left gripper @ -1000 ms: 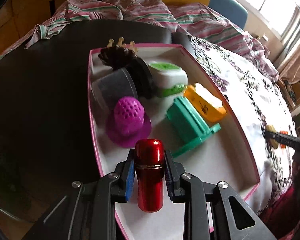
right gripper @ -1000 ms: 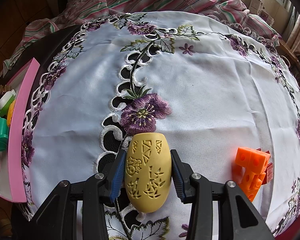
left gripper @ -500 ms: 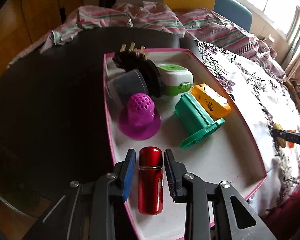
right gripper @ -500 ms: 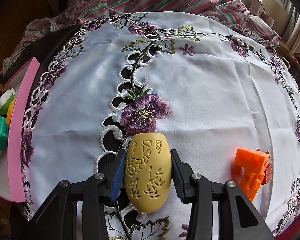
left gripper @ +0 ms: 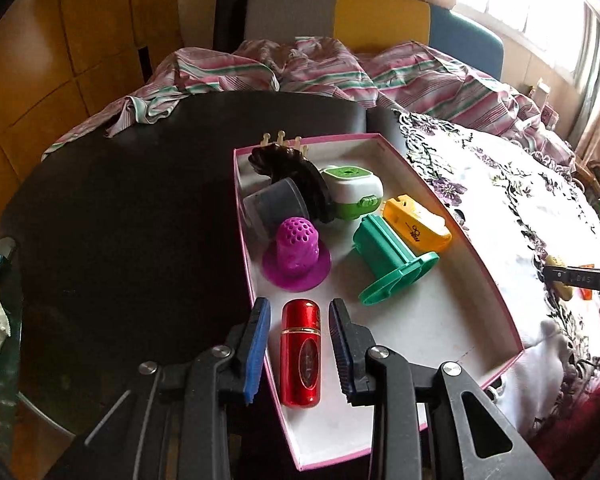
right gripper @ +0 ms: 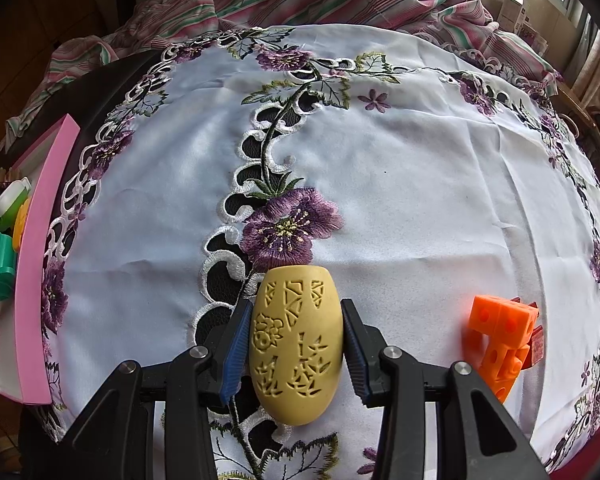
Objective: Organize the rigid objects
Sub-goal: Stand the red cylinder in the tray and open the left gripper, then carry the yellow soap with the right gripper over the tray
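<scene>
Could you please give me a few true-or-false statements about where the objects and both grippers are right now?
1. The red canister lies inside the pink-rimmed box. True.
2. The left gripper clamps the red canister. False: its pads stand clear on both sides.
3. The right gripper holds the yellow carved egg. True.
4. The orange block toy sits in the box. False: it rests on the embroidered tablecloth.
5. The purple perforated cone stands upright. True.

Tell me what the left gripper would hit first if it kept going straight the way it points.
Probably the red canister, lying in the pink-rimmed box between the left gripper's jaws, with a gap on both sides. Beyond it stands the purple perforated cap. Depth is hard to judge here.
</scene>
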The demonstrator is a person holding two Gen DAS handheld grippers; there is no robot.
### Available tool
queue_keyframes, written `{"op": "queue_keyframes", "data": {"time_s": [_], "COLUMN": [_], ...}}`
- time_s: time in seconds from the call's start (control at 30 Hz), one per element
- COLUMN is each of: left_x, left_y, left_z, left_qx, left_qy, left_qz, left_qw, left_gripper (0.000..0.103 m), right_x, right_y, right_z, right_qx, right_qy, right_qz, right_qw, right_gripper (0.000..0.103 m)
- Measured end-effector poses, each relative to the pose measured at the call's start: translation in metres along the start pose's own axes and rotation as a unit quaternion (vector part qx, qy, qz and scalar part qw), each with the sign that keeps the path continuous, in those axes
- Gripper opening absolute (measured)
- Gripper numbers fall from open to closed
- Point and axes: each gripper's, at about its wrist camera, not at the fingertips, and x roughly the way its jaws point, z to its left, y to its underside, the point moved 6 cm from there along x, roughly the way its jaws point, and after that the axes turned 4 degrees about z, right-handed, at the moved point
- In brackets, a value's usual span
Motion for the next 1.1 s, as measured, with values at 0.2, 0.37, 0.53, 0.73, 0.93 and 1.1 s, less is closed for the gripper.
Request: {"op": "queue_keyframes", "data": {"time_s": [0.2, 0.37, 0.53, 0.73, 0.93, 1.1], "left_x": [-0.008, -0.012, -0.011, -0.014, -0.019, -0.022], "left_y": [0.002, 0.005, 0.008, 0.011, 0.012, 0.014], "left_z": [0.003, 0.009, 0.017, 0.027, 0.037, 0.044], "left_qx": [-0.005, -0.013, -0.028, -0.044, -0.063, -0.072], "left_qy": [-0.002, -0.005, -0.012, -0.019, -0.026, -0.031], "left_qz": [-0.004, -0.007, -0.001, -0.005, -0.012, -0.015], "left_qw": [1.0, 0.9999, 0.9995, 0.9988, 0.9976, 0.9968], "left_gripper": [0.031, 0.031, 0.031, 0.031, 0.031, 0.031], "right_x": [0.0, 0.0, -0.001, -0.001, -0.002, -0.005], "right_y": [0.0, 0.0, -0.001, -0.001, -0.001, -0.002], "right_z": [0.0, 0.0, 0.0, 0.0, 0.0, -0.002], "right_qx": [-0.002, -0.003, -0.001, 0.0, 0.002, 0.012], "right_qy": [0.002, 0.002, 0.001, 0.0, 0.0, -0.001], "right_qz": [-0.001, -0.001, -0.001, -0.001, -0.002, -0.009], "right_qw": [1.0, 1.0, 1.0, 1.0, 1.0, 1.0], "right_gripper": [0.043, 0.043, 0.043, 0.043, 0.043, 0.043]}}
